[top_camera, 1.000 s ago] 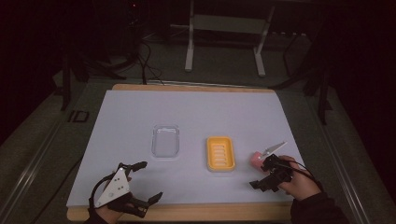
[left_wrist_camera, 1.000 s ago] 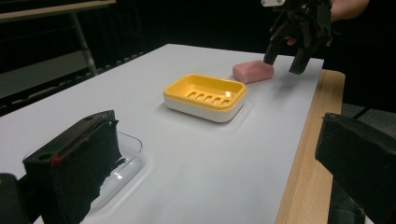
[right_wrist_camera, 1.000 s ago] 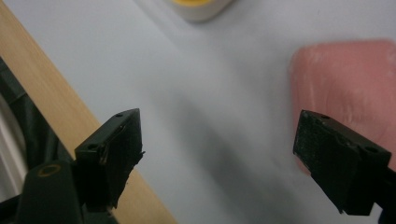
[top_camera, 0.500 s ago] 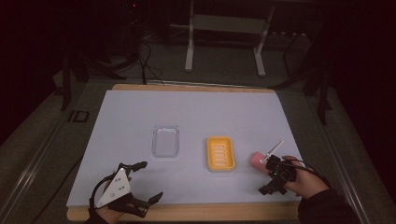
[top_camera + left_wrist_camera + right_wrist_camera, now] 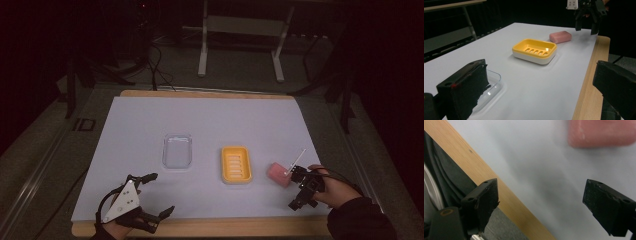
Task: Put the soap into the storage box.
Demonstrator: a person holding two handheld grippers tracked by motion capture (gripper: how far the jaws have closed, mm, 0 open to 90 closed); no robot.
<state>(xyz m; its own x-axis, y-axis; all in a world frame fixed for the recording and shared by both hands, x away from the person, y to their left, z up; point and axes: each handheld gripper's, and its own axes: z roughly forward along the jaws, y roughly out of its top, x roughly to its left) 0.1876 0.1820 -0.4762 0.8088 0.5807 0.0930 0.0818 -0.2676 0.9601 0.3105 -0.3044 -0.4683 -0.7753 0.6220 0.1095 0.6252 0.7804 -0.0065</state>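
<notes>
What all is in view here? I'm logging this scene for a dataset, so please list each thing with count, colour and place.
Soap dish: one, yellow with a white base, slotted, empty, middle of the sheet.
Soap bar: one, pink, lying on the sheet right of the soap dish, apart from it.
Clear tray: one, transparent, empty, left of the soap dish.
Sheet: one, pale grey-white, covering the table.
Table: one, wood edge showing around the sheet.
Metal stand: one, light grey, on the floor beyond the table.
Left gripper: one, black, open, near front left edge.
Right gripper: one, black, open, beside the soap bar.
</notes>
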